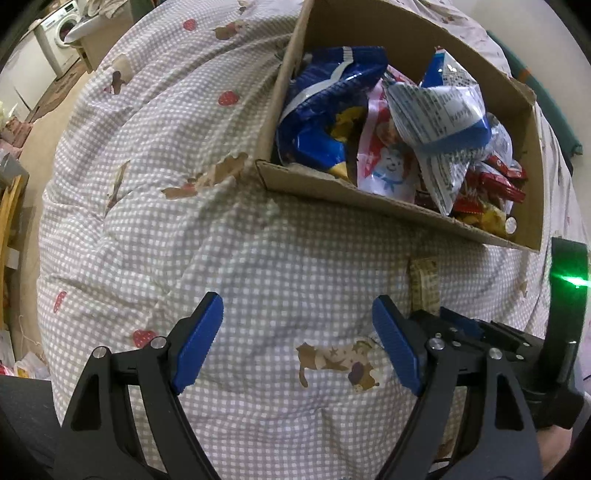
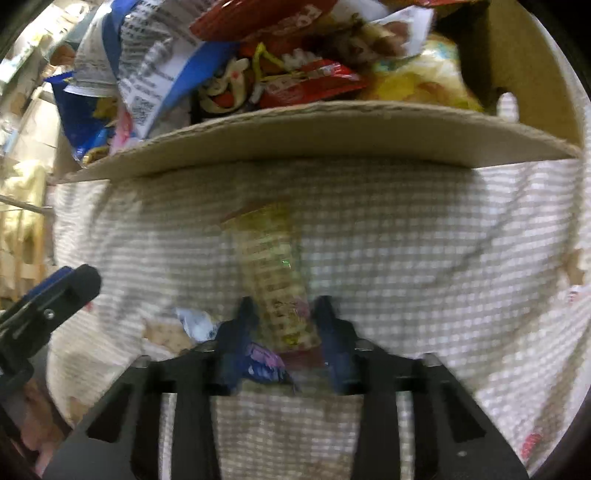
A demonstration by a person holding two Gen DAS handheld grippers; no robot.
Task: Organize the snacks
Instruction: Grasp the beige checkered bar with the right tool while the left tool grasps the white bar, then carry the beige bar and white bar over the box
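A cardboard box [image 1: 376,201] full of snack bags lies on a checked quilt [image 1: 184,206]; it also shows in the right wrist view [image 2: 314,129]. My left gripper [image 1: 297,347] is open and empty over the quilt, in front of the box. My right gripper [image 2: 284,332] is shut on a long yellowish snack packet [image 2: 269,266] that points toward the box. In the left wrist view the packet [image 1: 424,284] sticks out past the right gripper [image 1: 454,325].
Blue, white and red snack bags [image 1: 332,110] fill the box. A small blue-white packet [image 2: 195,321] lies on the quilt beside the right gripper. The left gripper's finger [image 2: 55,291] shows at the left. A washing machine [image 1: 61,35] stands far left.
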